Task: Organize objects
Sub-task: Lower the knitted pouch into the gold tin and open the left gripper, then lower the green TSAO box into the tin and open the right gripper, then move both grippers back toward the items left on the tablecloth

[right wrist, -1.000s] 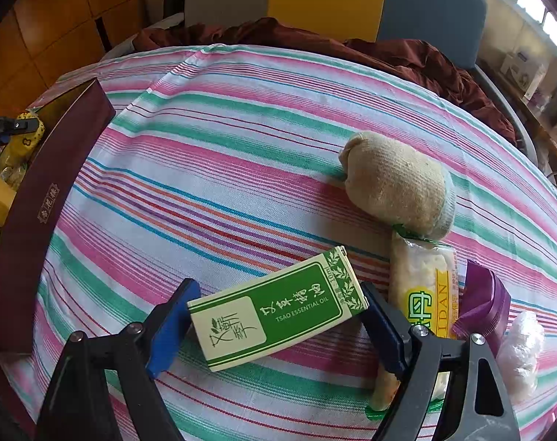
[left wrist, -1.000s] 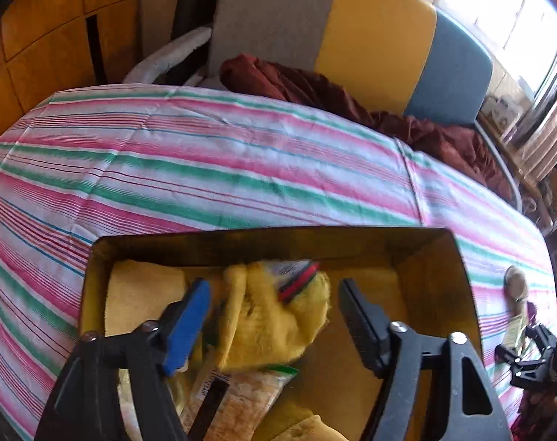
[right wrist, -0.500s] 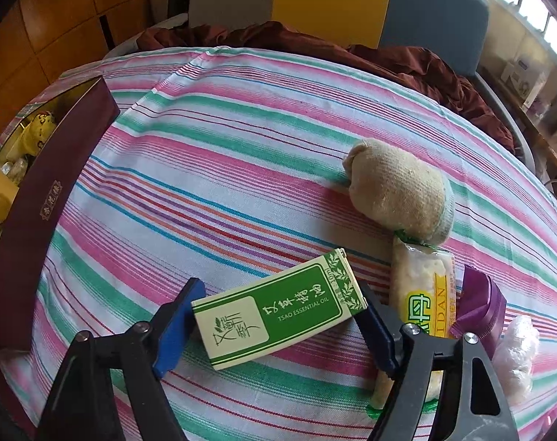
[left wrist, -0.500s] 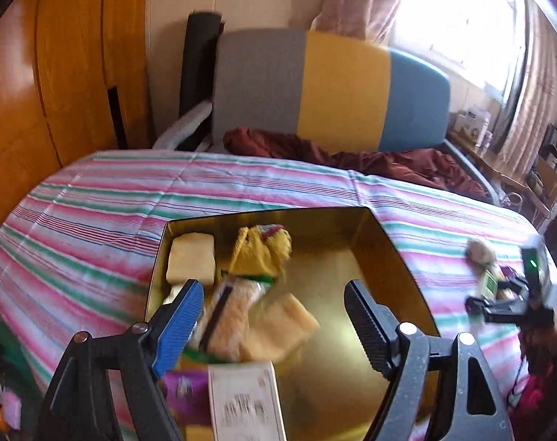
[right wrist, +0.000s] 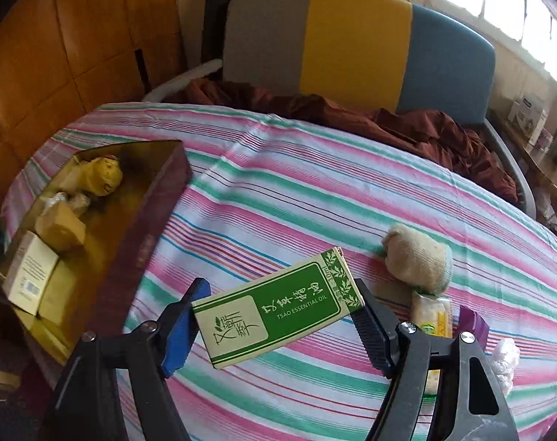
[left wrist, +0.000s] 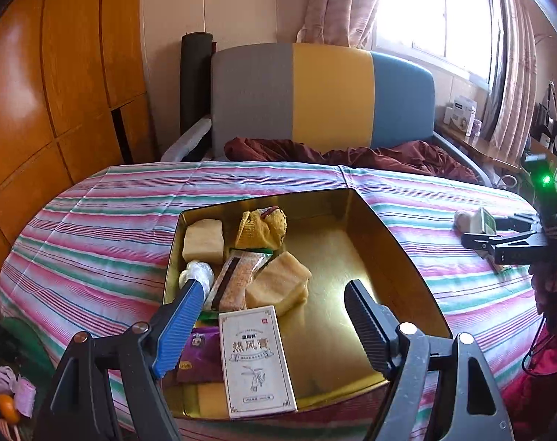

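I'm looking at the tin (right wrist: 146,220) sitting left of my right gripper (right wrist: 278,316). That gripper is clamping the green box (right wrist: 278,310) across its long axis, clear of the cloth. Left gripper (left wrist: 271,316) is hanging spread, holding nothing, over the tin.

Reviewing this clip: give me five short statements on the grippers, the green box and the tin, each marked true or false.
1. The right gripper is shut on the green box. True.
2. The left gripper holds the white box. False: it is open and holds nothing; the white box lies in the tin.
3. The green box rests flat on the tablecloth. False: it is held tilted between the fingers.
4. A rolled sock lies on the tablecloth outside the tin. True.
5. The tin holds nothing. False: several things lie along one side.
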Tool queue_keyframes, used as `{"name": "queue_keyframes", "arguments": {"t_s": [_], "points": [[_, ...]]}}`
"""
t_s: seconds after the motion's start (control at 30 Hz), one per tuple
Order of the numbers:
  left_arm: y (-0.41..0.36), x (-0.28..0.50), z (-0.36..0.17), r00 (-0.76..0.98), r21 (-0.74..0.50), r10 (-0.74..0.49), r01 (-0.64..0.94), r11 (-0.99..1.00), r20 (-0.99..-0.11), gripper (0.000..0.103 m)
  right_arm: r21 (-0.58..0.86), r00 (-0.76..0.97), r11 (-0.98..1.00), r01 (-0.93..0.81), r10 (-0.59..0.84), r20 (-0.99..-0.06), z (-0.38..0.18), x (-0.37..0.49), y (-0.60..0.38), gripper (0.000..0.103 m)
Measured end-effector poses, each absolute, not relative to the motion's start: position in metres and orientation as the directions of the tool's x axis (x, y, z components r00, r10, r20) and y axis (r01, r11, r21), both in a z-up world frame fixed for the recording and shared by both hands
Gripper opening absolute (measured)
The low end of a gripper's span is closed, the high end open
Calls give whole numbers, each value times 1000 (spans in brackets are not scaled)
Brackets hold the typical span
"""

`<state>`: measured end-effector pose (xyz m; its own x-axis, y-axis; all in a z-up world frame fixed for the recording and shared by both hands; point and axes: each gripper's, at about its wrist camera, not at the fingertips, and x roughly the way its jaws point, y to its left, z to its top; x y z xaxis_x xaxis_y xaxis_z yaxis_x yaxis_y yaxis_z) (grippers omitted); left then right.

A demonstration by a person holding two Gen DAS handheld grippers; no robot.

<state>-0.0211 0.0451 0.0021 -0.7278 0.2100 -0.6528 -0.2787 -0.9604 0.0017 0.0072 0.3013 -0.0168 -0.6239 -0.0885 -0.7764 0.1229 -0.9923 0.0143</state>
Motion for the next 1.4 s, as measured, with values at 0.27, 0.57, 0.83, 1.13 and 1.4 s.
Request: {"name": "queue_keyframes", "arguments": {"t_s": [0.27,0.57,0.83,1.13,1.4], "points": [[33,-14,-1,-728,4,197,-264,-965,-657,80,25,-618,-936,350,-251,-745,0,9,193,77],[13,-13,-7,-725,-25,180,-219,-975,-665,80,0,-506,-875,485,-281,-816,-38,-5,111,78],[8,-11,-10,-722,-36,179,-210,-977,-668,80,72,-433,-847,527,-340,-835,-67,-10,83,93],[11,-14,-17,-703,-67,202,-215,-974,-682,80,112,-483,-882,458,-352,-802,-52,1,116,98],[6,-14,-24,-669,-130,233,-202,-971,-706,78,145,-605,-957,250,-271,-748,-23,20,209,101]]}}
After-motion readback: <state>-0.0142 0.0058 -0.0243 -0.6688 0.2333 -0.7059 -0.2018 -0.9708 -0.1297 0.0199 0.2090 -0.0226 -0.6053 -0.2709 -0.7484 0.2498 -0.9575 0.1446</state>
